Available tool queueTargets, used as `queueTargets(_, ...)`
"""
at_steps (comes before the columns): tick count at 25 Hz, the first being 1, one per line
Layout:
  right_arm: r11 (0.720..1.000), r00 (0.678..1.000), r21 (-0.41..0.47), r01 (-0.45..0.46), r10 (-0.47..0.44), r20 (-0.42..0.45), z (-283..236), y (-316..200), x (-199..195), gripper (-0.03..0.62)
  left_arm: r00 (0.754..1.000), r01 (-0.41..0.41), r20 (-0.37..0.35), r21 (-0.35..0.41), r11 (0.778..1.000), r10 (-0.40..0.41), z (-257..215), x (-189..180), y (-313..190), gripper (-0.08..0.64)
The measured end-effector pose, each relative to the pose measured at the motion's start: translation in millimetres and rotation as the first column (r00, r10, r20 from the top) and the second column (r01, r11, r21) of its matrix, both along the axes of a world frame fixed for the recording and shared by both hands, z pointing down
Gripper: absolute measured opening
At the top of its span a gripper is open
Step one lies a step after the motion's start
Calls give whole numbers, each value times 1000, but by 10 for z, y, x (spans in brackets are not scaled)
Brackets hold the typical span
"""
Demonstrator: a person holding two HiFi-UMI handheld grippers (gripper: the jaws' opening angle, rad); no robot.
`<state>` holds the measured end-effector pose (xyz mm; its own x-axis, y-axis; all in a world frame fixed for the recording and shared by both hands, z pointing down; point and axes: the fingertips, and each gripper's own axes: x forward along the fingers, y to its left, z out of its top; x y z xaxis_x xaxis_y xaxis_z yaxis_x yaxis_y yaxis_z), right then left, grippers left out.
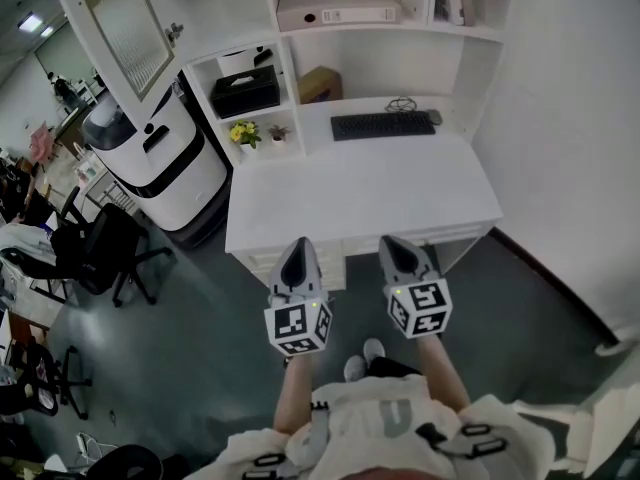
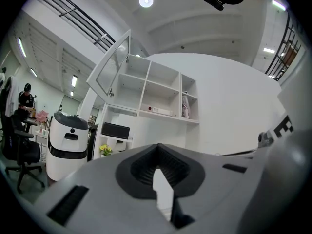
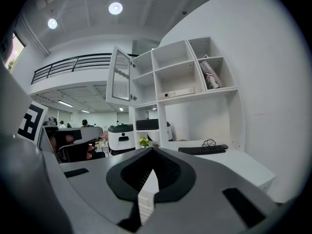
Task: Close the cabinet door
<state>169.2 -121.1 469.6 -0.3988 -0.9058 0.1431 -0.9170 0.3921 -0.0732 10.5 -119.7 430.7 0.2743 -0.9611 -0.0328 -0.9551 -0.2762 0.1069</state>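
Observation:
The cabinet door [image 1: 122, 26], white-framed with a ribbed glass pane, stands swung open at the upper left of the white shelf unit [image 1: 285, 58]. It also shows in the left gripper view [image 2: 113, 65] and the right gripper view [image 3: 121, 77]. Both grippers hover side by side in front of the white desk [image 1: 330, 193], well below and short of the door. My left gripper [image 1: 298, 253] [image 2: 157, 168] is shut with nothing in it. My right gripper [image 1: 400, 250] [image 3: 152, 173] is also shut and holds nothing.
A black keyboard [image 1: 382, 125] and a coiled cable lie on the desk. A white wheeled machine [image 1: 160, 158] stands left of the shelves, with black office chairs [image 1: 100, 253] beyond it. Yellow flowers [image 1: 243, 133], a black box [image 1: 245, 90] and a white box [image 1: 335, 10] sit on the shelves.

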Motion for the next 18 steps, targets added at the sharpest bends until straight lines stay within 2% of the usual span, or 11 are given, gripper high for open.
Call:
queueTargets(7, 999, 1000, 47, 20, -18, -24, -72, -313, 31, 3, 997, 75, -3, -7, 997, -75, 28, -18, -284, 5)
queueTargets(13, 999, 1000, 29, 18, -17, -13, -10, -521, 330, 3, 995, 103, -7, -35, 994, -103, 108, 203, -482, 5)
queueTargets(18, 994, 996, 65, 85, -84, -23, -21, -619, 336, 3, 989, 150, 6, -20, 989, -150, 146, 249, -505, 5)
